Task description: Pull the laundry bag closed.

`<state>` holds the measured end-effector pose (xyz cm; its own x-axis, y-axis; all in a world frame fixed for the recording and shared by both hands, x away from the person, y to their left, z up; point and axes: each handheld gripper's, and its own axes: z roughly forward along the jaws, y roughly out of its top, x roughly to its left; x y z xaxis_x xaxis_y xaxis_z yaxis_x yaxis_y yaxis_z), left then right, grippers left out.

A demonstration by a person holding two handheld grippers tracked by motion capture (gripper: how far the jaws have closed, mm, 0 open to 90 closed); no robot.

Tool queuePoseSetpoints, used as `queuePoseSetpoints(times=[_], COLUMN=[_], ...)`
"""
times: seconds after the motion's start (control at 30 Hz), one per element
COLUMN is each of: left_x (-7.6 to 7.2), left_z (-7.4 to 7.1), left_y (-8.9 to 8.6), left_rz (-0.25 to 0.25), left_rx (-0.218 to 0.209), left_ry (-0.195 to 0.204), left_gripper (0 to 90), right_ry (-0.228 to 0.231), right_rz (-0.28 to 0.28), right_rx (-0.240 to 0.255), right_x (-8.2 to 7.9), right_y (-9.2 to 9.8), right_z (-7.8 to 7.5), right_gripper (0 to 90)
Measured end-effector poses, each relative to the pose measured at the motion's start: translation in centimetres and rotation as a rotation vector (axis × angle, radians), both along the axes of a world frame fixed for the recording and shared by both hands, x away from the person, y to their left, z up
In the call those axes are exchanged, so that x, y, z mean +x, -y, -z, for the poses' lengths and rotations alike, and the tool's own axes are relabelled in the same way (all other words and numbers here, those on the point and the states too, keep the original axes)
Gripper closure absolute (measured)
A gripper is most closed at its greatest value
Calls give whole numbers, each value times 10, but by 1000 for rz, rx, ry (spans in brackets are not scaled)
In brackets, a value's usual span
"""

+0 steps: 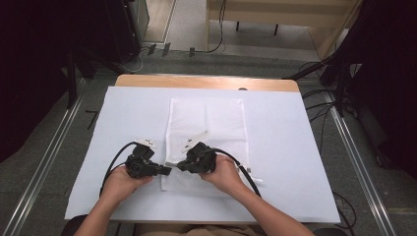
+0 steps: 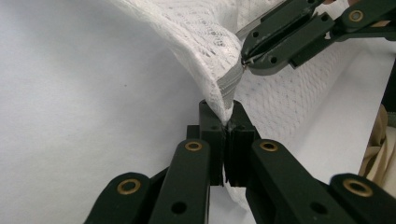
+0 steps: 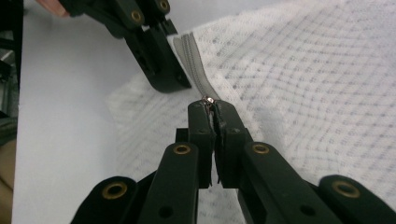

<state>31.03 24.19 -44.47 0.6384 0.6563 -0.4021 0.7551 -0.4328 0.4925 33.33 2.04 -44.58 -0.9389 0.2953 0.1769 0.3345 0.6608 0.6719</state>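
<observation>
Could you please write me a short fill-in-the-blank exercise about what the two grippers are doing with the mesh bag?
1. The left gripper is shut on the ____ of the mesh bag.
2. The right gripper is shut on the small metal zipper ____.
3. The bag lies on a ____ table cover.

Missing words: corner; pull; white

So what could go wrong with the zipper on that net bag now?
The right tool pinches only the tiny zipper pull, so it might slip off once it tugs. The left tool clamps just the corner of the mesh bag beside the zipper; that thin netting could stretch, snag or slide free. The bag lies loose on the white sheet, so it may bunch up instead of opening.
</observation>
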Motion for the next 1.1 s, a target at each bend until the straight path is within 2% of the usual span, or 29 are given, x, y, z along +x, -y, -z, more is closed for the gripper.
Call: queuePoseSetpoints(times=[0.27, 0.5, 0.63, 0.7, 1.1], left_x=[0, 0, 0, 0, -1], left_z=[-1, -2, -2, -2, -3], left_y=[-3, -3, -3, -3, -4], left_rz=[0, 13, 13, 11, 16], left_rx=[-1, -5, -6, -7, -9], left_ry=[9, 29, 26, 23, 37], left_gripper=[889, 888, 888, 888, 888], right_ry=[-13, -21, -18, -13, -21], right_rz=[30, 37, 31, 32, 40], right_rx=[-23, -27, -26, -40, -49], right_x=[4, 6, 6, 6, 7], right_y=[10, 19, 24, 24, 34], right_z=[4, 3, 2, 2, 4], right_gripper=[883, 883, 883, 882, 882])
